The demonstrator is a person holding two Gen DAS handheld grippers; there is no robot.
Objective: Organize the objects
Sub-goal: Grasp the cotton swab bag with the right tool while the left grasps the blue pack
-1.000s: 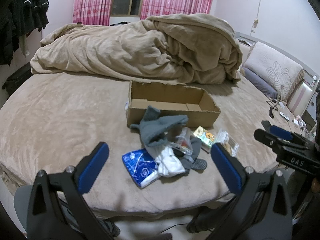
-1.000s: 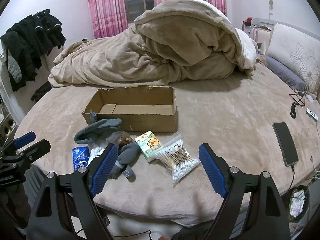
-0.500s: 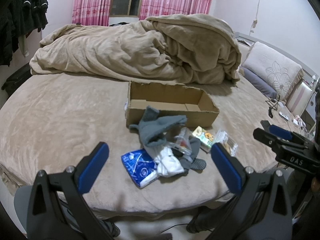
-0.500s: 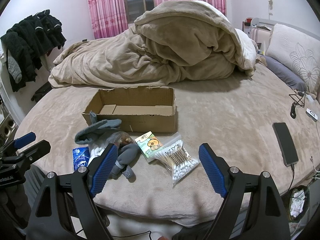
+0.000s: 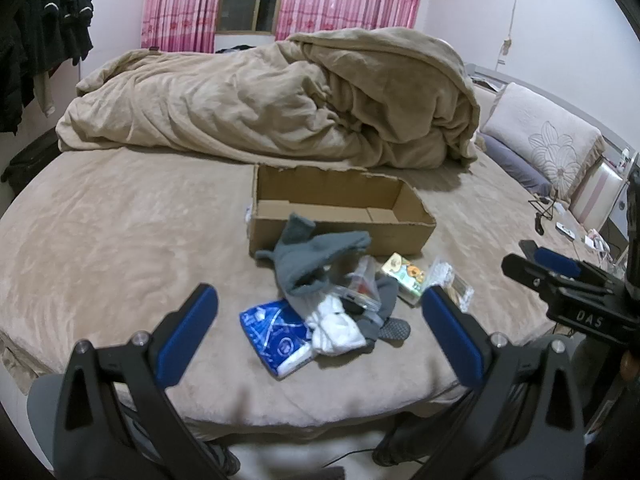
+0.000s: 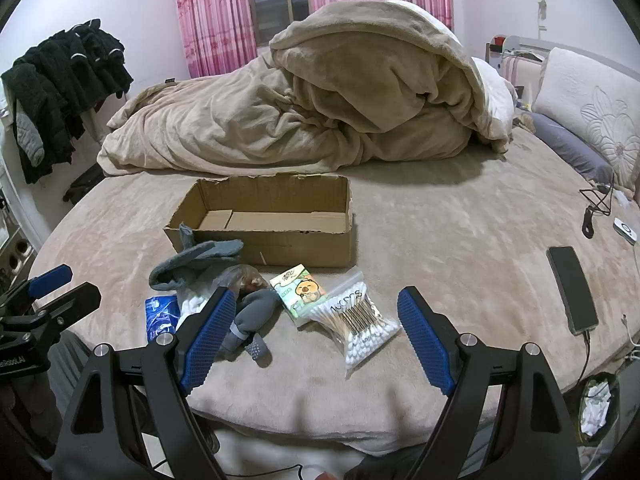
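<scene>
Two claws, both spread wide and holding nothing: my left claw (image 5: 318, 330) and right claw (image 6: 314, 334) hover at the bed (image 6: 440, 232) edge. Box (image 6: 276, 220) sits open; just before it lie socks (image 5: 320, 264), blue pack (image 5: 276, 334), tissue pack (image 6: 300, 292), swab bag (image 6: 358, 322).

Clear packet (image 5: 362, 288) half buried under grey sock (image 5: 316, 256), contents unclear, blue pack (image 6: 160, 314) partly covered
</scene>
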